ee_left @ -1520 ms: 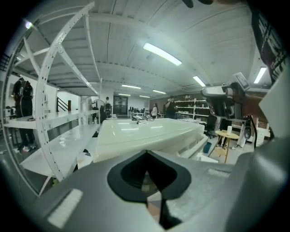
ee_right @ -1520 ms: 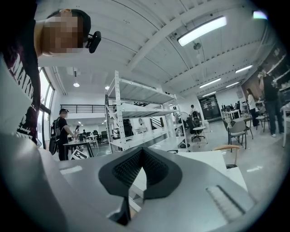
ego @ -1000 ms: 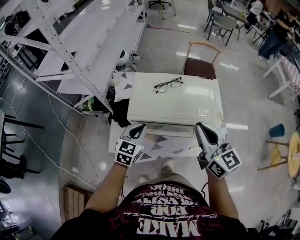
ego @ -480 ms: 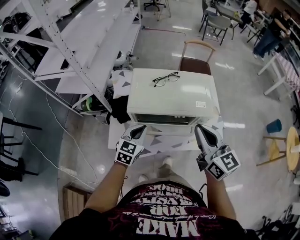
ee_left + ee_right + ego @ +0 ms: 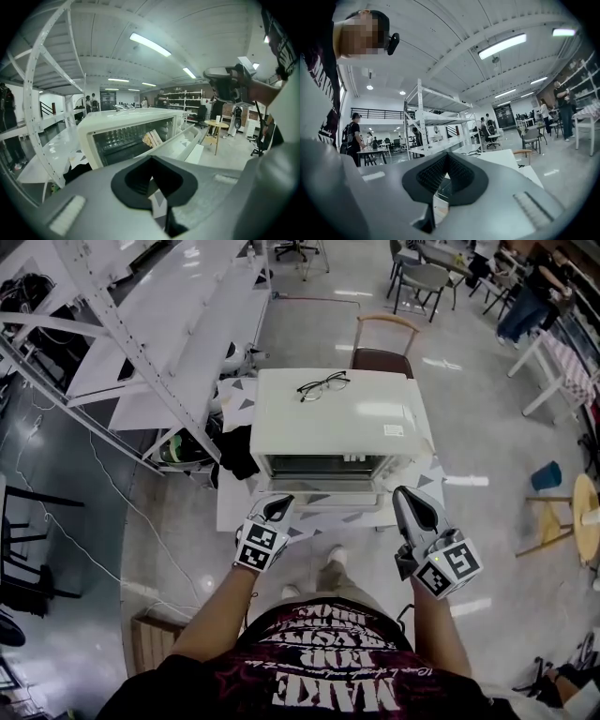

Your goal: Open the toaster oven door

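A white toaster oven (image 5: 333,423) stands on a small white table (image 5: 232,514), with its door (image 5: 323,495) hinged down and the dark inside (image 5: 319,466) showing. In the left gripper view the oven (image 5: 122,119) shows a light-coloured item (image 5: 151,138) inside, and the lowered door (image 5: 183,139) reaches toward me. My left gripper (image 5: 278,507) (image 5: 151,164) is shut and empty, just short of the door's left end. My right gripper (image 5: 412,500) (image 5: 446,161) is shut and empty, off the door's right end and clear of it.
A pair of glasses (image 5: 323,384) lies on the oven's top. Behind the table is a wooden chair (image 5: 380,343). A white shelving rack (image 5: 141,343) runs along the left. At the right are a blue bin (image 5: 548,474) and a yellow stool (image 5: 583,540).
The oven door has swung further down and the dark inside has come into view. Both grippers have drawn back from the oven, still shut.
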`<state>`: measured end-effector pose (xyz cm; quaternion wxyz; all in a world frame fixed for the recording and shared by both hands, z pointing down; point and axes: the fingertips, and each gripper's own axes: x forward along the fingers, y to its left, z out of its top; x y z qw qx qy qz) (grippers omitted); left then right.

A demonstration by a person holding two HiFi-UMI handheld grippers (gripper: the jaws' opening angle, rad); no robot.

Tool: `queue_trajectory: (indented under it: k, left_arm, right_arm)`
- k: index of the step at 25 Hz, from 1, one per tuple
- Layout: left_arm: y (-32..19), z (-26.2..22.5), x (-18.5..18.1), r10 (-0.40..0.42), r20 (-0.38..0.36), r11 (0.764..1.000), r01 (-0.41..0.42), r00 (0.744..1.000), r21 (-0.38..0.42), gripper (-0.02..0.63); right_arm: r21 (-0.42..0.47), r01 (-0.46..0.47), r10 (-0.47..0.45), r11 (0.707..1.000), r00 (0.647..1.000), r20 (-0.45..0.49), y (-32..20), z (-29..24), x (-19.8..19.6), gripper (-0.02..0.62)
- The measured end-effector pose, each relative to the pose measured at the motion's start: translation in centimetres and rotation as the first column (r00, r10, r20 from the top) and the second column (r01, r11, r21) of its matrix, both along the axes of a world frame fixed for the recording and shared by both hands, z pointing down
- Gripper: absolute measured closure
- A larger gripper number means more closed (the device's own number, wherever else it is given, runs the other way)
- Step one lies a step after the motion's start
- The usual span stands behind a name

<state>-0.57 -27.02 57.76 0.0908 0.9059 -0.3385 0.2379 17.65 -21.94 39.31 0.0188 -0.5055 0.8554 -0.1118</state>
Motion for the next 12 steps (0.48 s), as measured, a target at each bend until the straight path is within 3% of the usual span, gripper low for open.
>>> queue_trajectory:
  k: [7, 12]
  left_arm:
    - [2.6, 1.9, -0.3, 0.012, 0.007, 0.999, -0.013, 1.000, 0.033, 0.604]
    - [4.9, 3.8, -0.4, 0.025, 0.018, 1.000, -0.025, 1.000, 0.006, 0.604]
  right_arm:
    - [0.004, -0.006, 0.006, 1.000, 1.000, -0.002, 1.3, -0.1, -0.3, 0.571]
    - [0.002, 0.013, -0.013, 1.000, 1.000, -0.009, 1.5, -0.1, -1.1, 0.571]
